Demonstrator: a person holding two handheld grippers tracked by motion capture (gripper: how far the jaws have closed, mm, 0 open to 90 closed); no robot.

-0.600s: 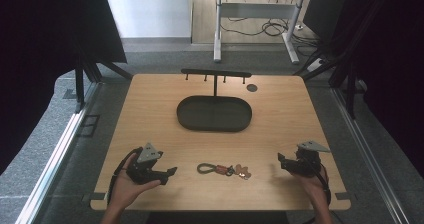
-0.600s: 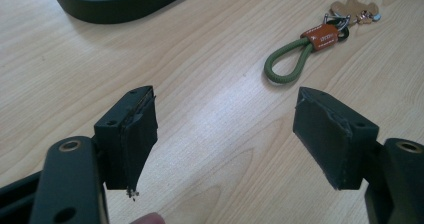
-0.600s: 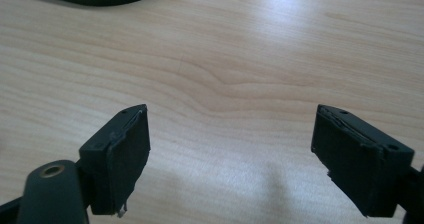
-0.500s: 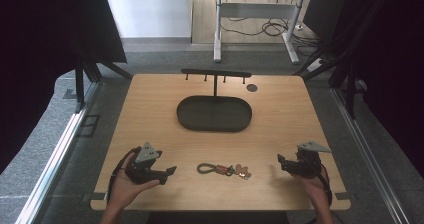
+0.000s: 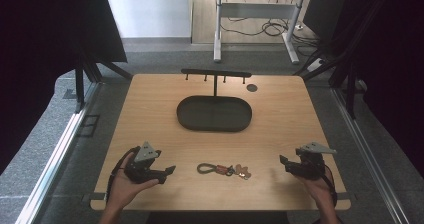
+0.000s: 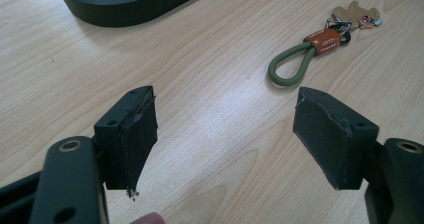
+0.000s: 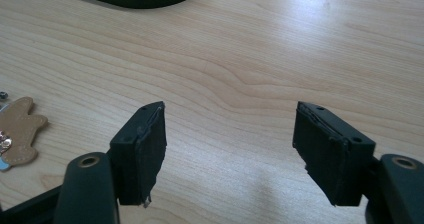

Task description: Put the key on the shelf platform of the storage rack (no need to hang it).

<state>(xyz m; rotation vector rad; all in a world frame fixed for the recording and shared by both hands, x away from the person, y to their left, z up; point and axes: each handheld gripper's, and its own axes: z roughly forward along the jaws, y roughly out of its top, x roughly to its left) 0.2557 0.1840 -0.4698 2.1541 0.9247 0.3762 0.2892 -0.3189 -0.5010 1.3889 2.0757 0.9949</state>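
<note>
One keychain (image 5: 223,169) lies flat on the wooden table (image 5: 150,114) near its front edge, between the two grippers and touching neither. Left gripper (image 5: 167,171) sits at the keychain's 9 o'clock in the high view, jaws apart, nothing between them; in the left gripper view the keychain (image 6: 320,44) is at about 1 o'clock beyond the jaws: green cord loop, orange leather band, metal rings, tan bear-shaped tag. Right gripper (image 5: 283,160) is at the keychain's 3 o'clock, farther off than the left one, jaws also apart and empty; its own view catches just the tan tag (image 7: 17,136) at 9 o'clock. One dark oval tray (image 5: 214,126) at table centre, 12 o'clock from the keychain, well apart, nothing in it. One black T-shaped rack (image 5: 216,74) with small pegs stands just behind the tray. One small dark disc (image 5: 252,87) at the rack's right end. Each gripper is held by a hand (image 5: 120,191).
</note>
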